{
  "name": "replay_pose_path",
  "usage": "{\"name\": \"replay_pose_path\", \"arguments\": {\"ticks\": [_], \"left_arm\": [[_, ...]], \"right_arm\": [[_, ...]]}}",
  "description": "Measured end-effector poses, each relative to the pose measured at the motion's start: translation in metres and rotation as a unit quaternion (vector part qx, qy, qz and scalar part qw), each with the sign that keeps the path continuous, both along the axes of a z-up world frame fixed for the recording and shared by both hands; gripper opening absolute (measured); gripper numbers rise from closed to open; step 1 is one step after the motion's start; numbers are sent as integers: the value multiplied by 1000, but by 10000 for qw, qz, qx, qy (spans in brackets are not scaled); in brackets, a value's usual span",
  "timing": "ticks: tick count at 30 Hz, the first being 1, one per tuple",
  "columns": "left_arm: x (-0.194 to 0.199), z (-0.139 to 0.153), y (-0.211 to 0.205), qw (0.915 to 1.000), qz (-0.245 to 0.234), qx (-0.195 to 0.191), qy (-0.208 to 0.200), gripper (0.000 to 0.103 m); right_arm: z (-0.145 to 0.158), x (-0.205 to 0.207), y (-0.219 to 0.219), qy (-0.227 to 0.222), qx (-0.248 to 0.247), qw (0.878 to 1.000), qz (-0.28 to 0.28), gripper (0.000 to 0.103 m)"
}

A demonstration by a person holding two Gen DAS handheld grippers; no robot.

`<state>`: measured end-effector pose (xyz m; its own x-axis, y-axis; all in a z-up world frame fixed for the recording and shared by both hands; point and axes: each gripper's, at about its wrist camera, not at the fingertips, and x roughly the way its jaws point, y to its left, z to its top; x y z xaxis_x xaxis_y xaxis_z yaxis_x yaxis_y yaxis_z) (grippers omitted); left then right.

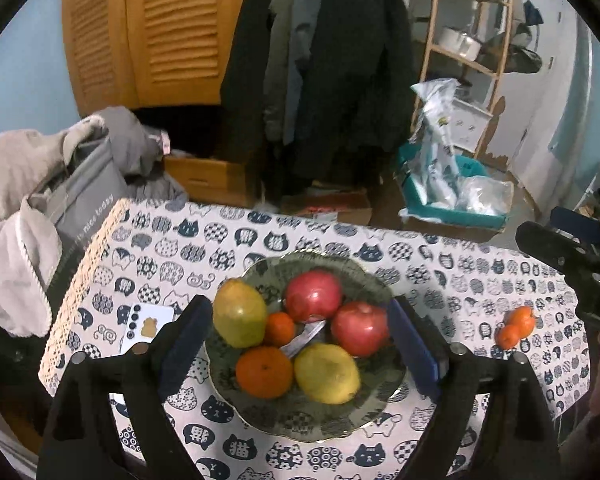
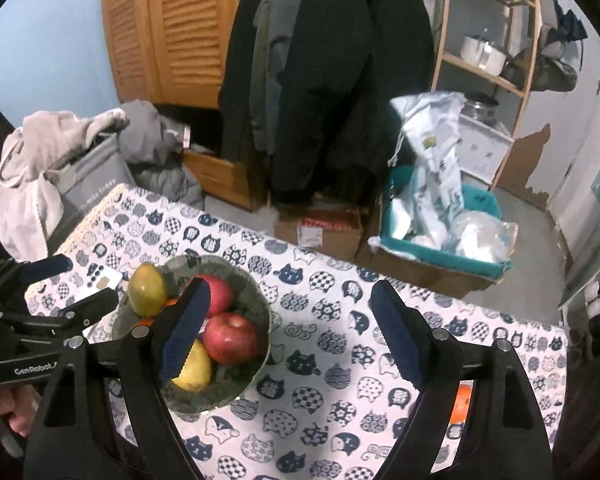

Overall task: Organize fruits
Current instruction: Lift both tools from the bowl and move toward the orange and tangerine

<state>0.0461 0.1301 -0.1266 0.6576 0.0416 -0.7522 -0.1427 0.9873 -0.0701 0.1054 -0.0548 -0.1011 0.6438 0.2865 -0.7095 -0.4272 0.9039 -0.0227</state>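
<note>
Patterned plate [image 1: 384, 412] holds two apples, two lemons, two oranges; two tangerines [image 1: 515, 326] lie apart; both grippers [image 1: 300, 336] [image 2: 288, 332] gape wide, empty.

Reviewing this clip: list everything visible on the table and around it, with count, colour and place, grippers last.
Scalloped dark green patterned plate: one, table centre.
Red apples: two, plate's far side.
Yellow-green pears: two, on plate.
Orange tangerines: two on plate.
Small orange tangerines: two, on cloth right of plate.
White card with bear sticker: one, left of plate.
Cat-print white tablecloth: one, covers table.
Teal bin of plastic bags: one, on floor beyond table.
Dark coats: hanging behind.
Left gripper: black, blue fingers open, above plate.
Right gripper: open, right of plate.
</note>
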Motion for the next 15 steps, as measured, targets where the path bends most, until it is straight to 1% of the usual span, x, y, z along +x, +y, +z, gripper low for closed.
{"name": "replay_pose_path", "arguments": {"ticks": [5, 7, 9, 13, 15], "left_arm": [[-5, 19, -16, 9997, -143, 44, -215, 94], [-8, 27, -23, 9993, -197, 35, -310, 96], [-10, 34, -29, 9989, -228, 50, -414, 101], [-12, 44, -48, 9976, -348, 233, -560, 102], [-11, 46, -57, 9972, -422, 242, -570, 102]], "right_arm": [[17, -12, -18, -160, 20, 9999, -37, 83], [23, -18, -26, -227, 24, 9997, -52, 83], [27, -21, -33, -260, 38, 9996, -54, 83], [33, -29, -51, -332, 63, 9994, -118, 83], [35, -32, -61, -361, 55, 9992, -164, 83]]}}
